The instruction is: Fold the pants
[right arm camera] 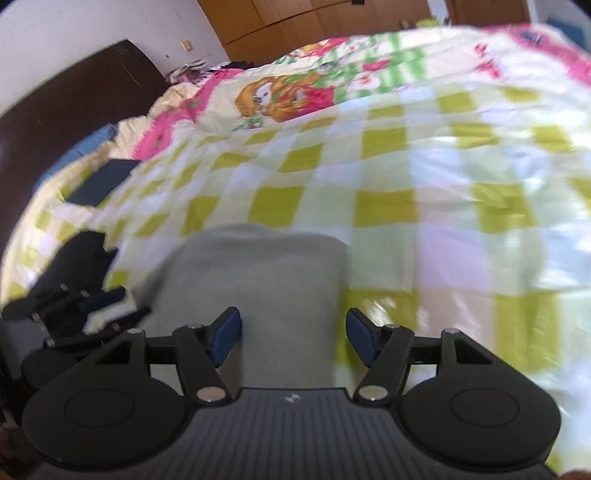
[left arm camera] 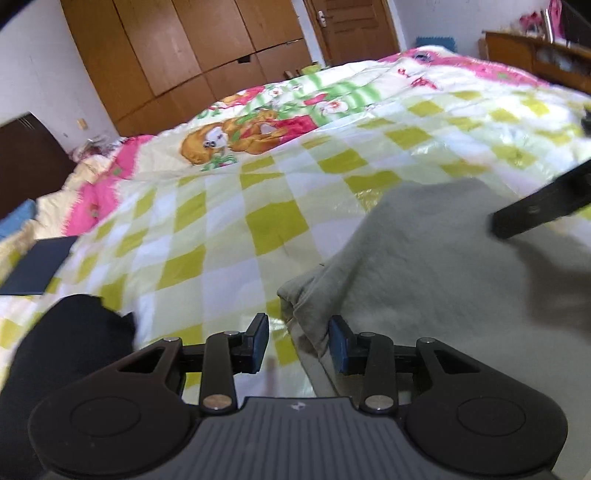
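Note:
Light grey pants (left arm camera: 436,266) lie folded on the checked quilt (left arm camera: 221,221). My left gripper (left arm camera: 299,343) is open, its jaws on either side of the pants' left near edge, holding nothing. The right gripper's finger (left arm camera: 543,206) reaches in from the right above the pants. In the right wrist view the pants (right arm camera: 258,280) lie straight ahead. My right gripper (right arm camera: 293,339) is open over their near end, empty. The left gripper (right arm camera: 74,314) shows at the left edge.
A black garment (left arm camera: 66,332) lies at the near left, also in the right wrist view (right arm camera: 77,254). A dark blue flat item (left arm camera: 37,266) lies at the bed's left side. A dark headboard (right arm camera: 74,92), wooden wardrobe (left arm camera: 184,55) and door (left arm camera: 351,29) stand behind.

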{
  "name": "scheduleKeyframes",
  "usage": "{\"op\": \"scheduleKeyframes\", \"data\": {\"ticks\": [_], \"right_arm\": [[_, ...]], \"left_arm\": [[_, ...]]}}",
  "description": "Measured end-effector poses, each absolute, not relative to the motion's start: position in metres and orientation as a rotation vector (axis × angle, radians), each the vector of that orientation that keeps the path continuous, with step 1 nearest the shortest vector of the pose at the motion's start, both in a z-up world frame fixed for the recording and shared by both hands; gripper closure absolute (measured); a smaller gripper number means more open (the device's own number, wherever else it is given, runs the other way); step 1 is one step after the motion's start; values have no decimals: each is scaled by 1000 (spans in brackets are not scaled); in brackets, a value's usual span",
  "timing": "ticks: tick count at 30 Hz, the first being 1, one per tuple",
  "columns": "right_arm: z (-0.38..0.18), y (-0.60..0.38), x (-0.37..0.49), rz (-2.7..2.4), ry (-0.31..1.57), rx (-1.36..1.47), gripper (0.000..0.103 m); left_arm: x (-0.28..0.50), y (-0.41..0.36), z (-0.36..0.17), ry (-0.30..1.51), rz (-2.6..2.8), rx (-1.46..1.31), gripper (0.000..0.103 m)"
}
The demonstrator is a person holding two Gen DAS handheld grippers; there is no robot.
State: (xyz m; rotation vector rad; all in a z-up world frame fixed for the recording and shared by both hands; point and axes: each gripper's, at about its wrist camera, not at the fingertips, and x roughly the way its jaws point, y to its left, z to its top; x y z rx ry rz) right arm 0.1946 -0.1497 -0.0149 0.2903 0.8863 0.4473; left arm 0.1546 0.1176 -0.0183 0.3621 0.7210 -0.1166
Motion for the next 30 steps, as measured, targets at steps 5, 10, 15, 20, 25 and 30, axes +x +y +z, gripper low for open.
{"op": "scheduleKeyframes", "data": {"ticks": [5,10,15,20,25,30], "right_arm": [[-24,-152,238,495,896,419,36],[-42,-178,269,429,944,585,88],[-31,-185,254,385,921,503,84],[5,-173,193,400,845,315,83],[21,-133,132,582,833,243,73],[37,-72,80,757,759,10,47]], "left_arm": [[178,124,-25,709,-132,393,43],[183,128,-31,691,-151,405,41],[195,134,-22,657,-135,402,32],[205,156,-13,669,-36,329,32],[223,142,-33,707,-48,420,32],[240,135,-32,699,-52,448,33]]}}
